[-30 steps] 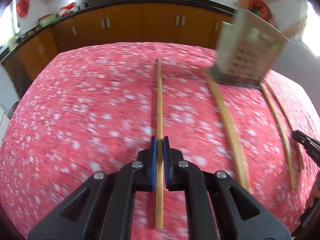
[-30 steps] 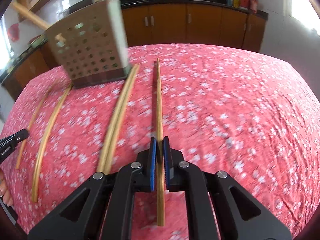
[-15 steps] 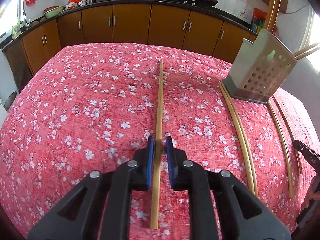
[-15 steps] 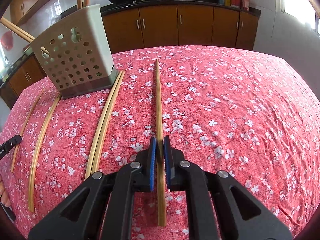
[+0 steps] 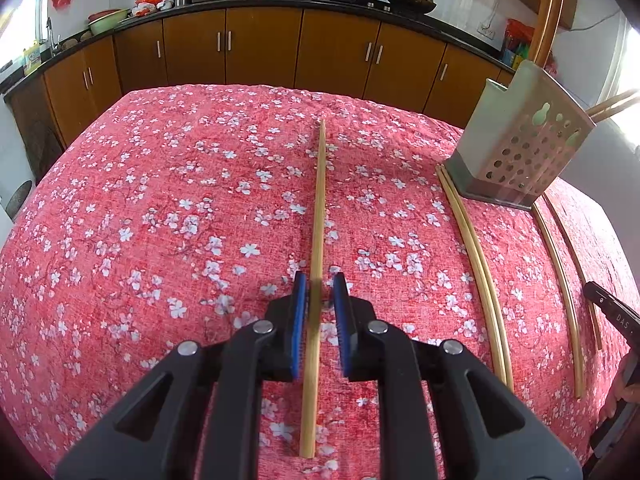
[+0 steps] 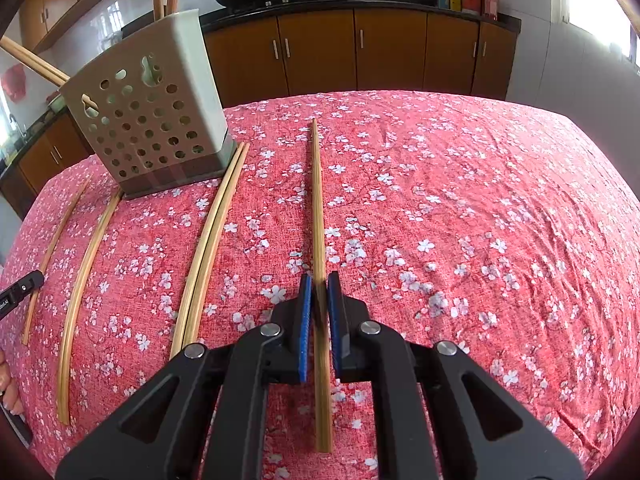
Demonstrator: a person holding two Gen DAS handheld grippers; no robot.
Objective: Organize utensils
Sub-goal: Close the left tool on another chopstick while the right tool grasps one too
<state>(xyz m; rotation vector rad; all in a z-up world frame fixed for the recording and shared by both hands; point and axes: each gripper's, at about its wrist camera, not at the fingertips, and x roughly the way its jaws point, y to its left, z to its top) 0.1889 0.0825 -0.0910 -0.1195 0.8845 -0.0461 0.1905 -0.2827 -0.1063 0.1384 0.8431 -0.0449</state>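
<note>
In the left wrist view, the left gripper (image 5: 320, 294) is hovering low over a red tablecloth (image 5: 160, 220) printed with white blossoms. A bamboo chopstick (image 5: 318, 208) is running straight between its blue pads (image 5: 299, 320), and the jaws have just been opening: a gap is showing on each side of the stick, so the pads are standing slightly apart and not pressing on it. To the right, a perforated grey utensil holder (image 5: 516, 148) is standing on the cloth with chopsticks sticking out of its top. A pair of chopsticks (image 5: 476, 264) is lying side by side, its far end just beside the holder's base, and 2 more single chopsticks (image 5: 560, 272) are lying farther right. The other gripper's black tip (image 5: 612, 312) is showing at the right edge (a bit of a hand below it).

In the right wrist view, the right gripper (image 6: 319, 294) is pinching another chopstick (image 6: 318, 200) between its blue pads, which are pressing against the stick on both sides. The stick is pointing away along the cloth, its near end sticking out behind the pads. The utensil holder (image 6: 148, 128) is sitting up left, with the paired chopsticks (image 6: 212, 240) between it and the held stick, and brown kitchen cabinets (image 6: 360, 52) are lining the far wall
</note>
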